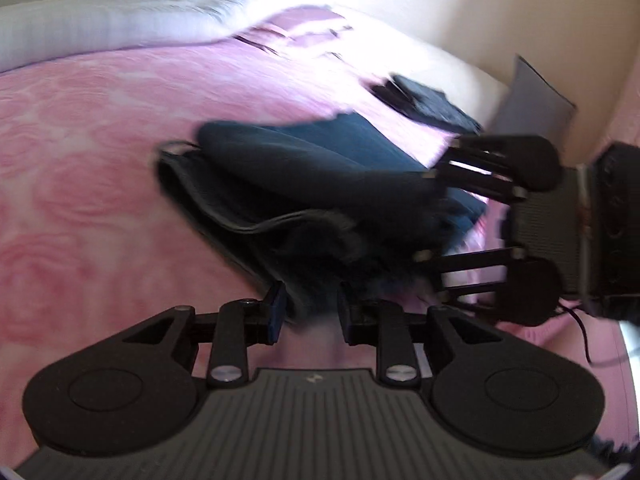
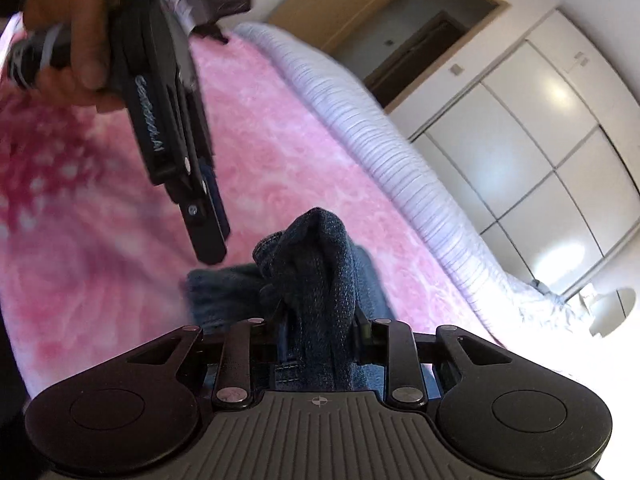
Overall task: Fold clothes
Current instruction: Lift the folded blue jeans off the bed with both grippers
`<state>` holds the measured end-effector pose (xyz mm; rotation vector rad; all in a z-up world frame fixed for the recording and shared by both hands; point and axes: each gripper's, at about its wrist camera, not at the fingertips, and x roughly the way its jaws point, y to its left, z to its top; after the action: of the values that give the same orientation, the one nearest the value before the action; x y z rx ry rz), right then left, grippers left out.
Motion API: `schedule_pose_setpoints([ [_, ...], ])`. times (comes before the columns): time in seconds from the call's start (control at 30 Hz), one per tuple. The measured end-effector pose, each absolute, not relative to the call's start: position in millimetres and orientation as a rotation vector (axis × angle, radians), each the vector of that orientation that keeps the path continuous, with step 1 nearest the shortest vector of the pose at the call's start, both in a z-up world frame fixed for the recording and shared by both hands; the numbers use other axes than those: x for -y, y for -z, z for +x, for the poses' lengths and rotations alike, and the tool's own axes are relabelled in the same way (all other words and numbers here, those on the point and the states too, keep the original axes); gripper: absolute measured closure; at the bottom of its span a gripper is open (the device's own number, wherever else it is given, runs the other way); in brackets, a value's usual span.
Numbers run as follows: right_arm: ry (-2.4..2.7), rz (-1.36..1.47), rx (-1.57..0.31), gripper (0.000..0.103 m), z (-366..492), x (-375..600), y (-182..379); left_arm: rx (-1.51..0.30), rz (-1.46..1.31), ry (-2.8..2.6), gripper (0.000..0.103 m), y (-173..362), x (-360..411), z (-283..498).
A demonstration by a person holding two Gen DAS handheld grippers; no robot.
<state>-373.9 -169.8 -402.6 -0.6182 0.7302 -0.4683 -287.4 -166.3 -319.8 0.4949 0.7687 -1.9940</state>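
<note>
Right gripper [image 2: 320,340] jaws clamp the jeans [image 2: 316,280]. Left gripper [image 1: 310,316] jaws parted, nothing held, fabric edge just ahead. Left nearer the loose end.

Pink bedspread [image 2: 280,140], white wardrobe [image 2: 532,152], cream walls [image 1: 460,8].

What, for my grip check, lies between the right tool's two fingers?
A bunched fold of the dark denim jeans, clamped in the right tool; the right wrist view shows it.

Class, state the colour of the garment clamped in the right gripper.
Dark blue denim jeans, seen best in the right wrist view, pinched in the right gripper.
</note>
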Motion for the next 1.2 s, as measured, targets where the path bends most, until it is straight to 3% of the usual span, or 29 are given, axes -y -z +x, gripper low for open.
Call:
schedule_pose_setpoints([
  [0.27, 0.401, -0.726, -0.794, 0.075, -374.8, 154.4, 433.6, -0.743, 0.507, 1.925, 0.08, 312.2, 147.7, -272.4],
  [0.47, 0.431, -0.716, -0.8, 0.073, -375.4, 153.8, 439.0, -0.664, 0.394, 1.916, 0.079, 273.8, 154.7, -273.4],
  [0.63, 0.458, -0.722, -0.793, 0.057, -388.6, 149.9, 439.9, -0.612, 0.539, 1.968, 0.079, 278.9, 185.7, -315.0],
  [0.7, 0.468, -0.724, -0.791, 0.043, -393.8, 148.3, 440.3, -0.575, 0.628, 1.955, 0.079, 291.7, 192.8, -326.2],
  [0.93, 0.613, -0.627, -0.846, 0.036, -464.0, 158.3, 436.5, -0.546, 0.678, 1.933, 0.077, 299.4, 192.5, -327.0],
  [1.03, 0.624, -0.692, -0.902, 0.029, -484.0, 161.1, 438.3, -0.449, 0.717, 1.909, 0.077, 287.6, 180.3, -336.4],
  [1.13, 0.606, -0.779, -0.98, 0.027, -494.0, 165.0, 447.7, -0.256, 0.756, 1.906, 0.062, 275.0, 152.1, -351.1],
  [1.2, 0.578, -0.831, -1.009, 0.026, -498.2, 169.4, 454.1, -0.081, 0.815, 1.914, 0.039, 274.8, 129.7, -369.8],
])
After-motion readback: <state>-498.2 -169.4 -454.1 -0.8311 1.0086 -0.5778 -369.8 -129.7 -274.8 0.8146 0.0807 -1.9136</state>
